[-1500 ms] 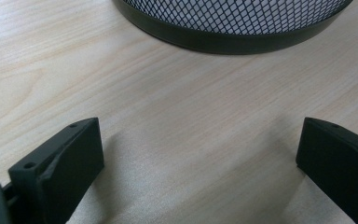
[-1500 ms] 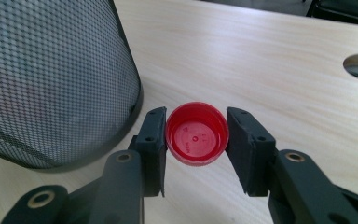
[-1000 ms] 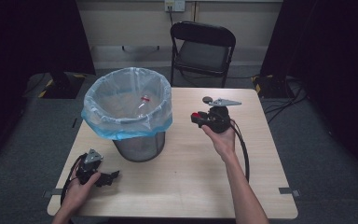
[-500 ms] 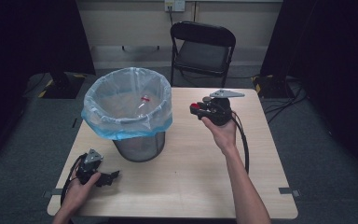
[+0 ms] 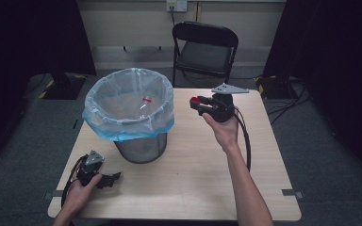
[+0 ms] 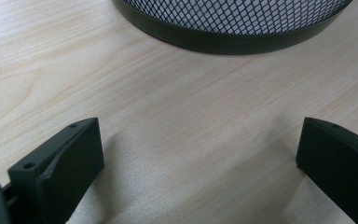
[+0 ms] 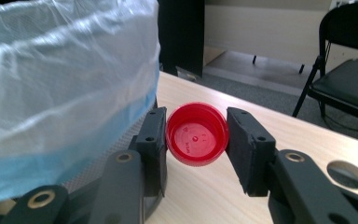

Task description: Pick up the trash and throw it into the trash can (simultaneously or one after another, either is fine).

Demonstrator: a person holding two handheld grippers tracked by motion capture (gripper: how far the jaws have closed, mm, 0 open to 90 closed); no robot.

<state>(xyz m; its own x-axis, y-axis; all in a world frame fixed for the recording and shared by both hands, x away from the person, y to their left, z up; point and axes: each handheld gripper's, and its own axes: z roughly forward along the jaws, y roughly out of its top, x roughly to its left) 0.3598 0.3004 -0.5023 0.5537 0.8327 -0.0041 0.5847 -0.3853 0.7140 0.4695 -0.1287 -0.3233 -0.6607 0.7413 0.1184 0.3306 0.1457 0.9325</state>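
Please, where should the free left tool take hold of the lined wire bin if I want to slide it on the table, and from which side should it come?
A judgement: take the bin at the bare mesh wall just above its dark base ring. There the metal is rigid, while the rim wears loose plastic liner that would slip. Come from the person's side, low along the table; the left tool already lies there, open, facing the base.

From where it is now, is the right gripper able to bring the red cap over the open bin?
Probably yes. The right gripper is held up beside the bin, its jaws closed on the red cap and pointing toward the rim. Nothing lies between them, and the bin's top is open.
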